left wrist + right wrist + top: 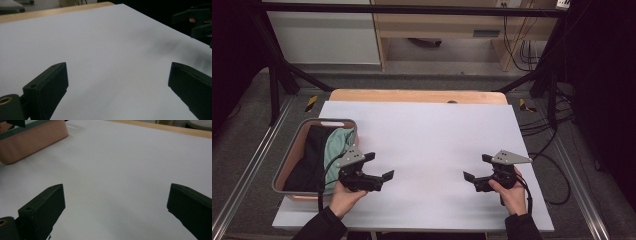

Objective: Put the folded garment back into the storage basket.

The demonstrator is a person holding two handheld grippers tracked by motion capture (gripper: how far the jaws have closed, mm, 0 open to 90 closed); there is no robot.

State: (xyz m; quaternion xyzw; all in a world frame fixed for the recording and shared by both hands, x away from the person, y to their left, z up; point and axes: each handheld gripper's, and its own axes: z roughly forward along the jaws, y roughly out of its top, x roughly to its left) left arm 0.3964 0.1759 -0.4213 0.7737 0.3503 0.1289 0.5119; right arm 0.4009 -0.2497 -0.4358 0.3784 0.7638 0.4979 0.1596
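My left gripper [379,166] is held low over the white table cover [427,145], just right of a pink basket [289,156]. Its jaws stand wide apart and point toward the table's middle with nothing between them [117,82]. My right gripper [477,167] is near the table's right front, jaws facing left, also wide apart and empty [115,205]. The basket holds a black cloth [309,157] and a pale green cloth [337,145]. In the right gripper view the basket's pink wall [32,142] shows at the upper left. The other hand's gripper [197,21] appears at the upper right of the left gripper view.
The wooden table edge [417,96] shows beyond the white cover. Black frame posts [274,85] stand at both back corners. Cables [542,125] lie on the floor to the right. A broad bare stretch of white cover lies between the two grippers.
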